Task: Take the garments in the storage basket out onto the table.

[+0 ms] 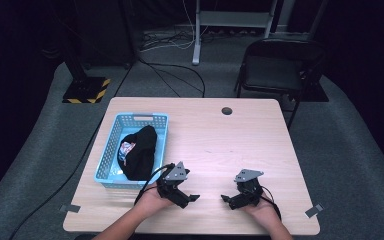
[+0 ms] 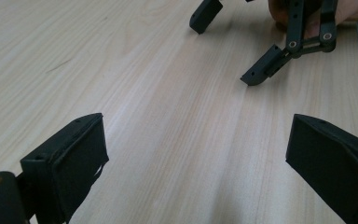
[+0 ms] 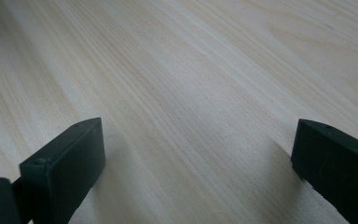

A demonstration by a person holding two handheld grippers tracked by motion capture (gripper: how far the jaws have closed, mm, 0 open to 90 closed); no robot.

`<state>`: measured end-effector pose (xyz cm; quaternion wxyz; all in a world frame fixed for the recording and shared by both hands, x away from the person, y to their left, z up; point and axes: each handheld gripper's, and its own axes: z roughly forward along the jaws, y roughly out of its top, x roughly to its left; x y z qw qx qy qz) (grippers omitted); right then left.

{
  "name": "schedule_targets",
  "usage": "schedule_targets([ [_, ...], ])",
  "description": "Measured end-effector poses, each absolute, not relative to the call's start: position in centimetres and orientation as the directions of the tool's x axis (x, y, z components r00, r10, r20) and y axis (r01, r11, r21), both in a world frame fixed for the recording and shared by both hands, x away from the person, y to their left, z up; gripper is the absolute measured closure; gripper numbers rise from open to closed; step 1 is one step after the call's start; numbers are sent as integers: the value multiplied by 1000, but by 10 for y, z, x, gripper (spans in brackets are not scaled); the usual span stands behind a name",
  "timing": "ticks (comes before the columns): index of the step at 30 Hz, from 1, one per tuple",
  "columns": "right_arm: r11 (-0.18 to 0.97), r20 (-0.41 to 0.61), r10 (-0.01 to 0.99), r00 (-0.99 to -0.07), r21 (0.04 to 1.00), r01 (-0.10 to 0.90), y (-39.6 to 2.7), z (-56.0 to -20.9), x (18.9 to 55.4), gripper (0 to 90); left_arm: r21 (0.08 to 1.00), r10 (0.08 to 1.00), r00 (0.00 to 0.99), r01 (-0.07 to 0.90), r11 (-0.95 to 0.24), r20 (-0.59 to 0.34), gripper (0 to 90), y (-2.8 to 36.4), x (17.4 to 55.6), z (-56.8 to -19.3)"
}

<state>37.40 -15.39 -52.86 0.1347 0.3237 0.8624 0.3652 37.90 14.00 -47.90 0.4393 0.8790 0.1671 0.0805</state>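
Observation:
A light blue plastic basket [image 1: 142,116] stands at the left of the pale wooden table [image 1: 220,145]. A black garment [image 1: 141,152] fills it, with a patterned cloth [image 1: 126,148] tucked at its left side. My left gripper [image 1: 189,200] [image 2: 196,140] hovers near the table's front edge, just right of the basket's near corner, open with bare wood between its jaws. My right gripper [image 1: 228,201] [image 3: 198,140] is a short way to its right, also open and empty. In the left gripper view, the right gripper [image 2: 228,46] points toward the left one.
A round cable hole [image 1: 226,110] sits at the table's far edge. A black folding chair [image 1: 280,65] stands behind the table at the right. Cables and a yellow-black striped stand base [image 1: 87,90] lie on the grey floor. Tape markers [image 1: 314,210] flank the front corners.

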Motion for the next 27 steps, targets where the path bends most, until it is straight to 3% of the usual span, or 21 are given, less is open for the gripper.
schedule_targets([
  [27, 524, 4, 657, -754, 717, 460, -154, -529, 373, 20, 837, 393, 919, 228, -497, -17, 58, 155, 380, -460],
])
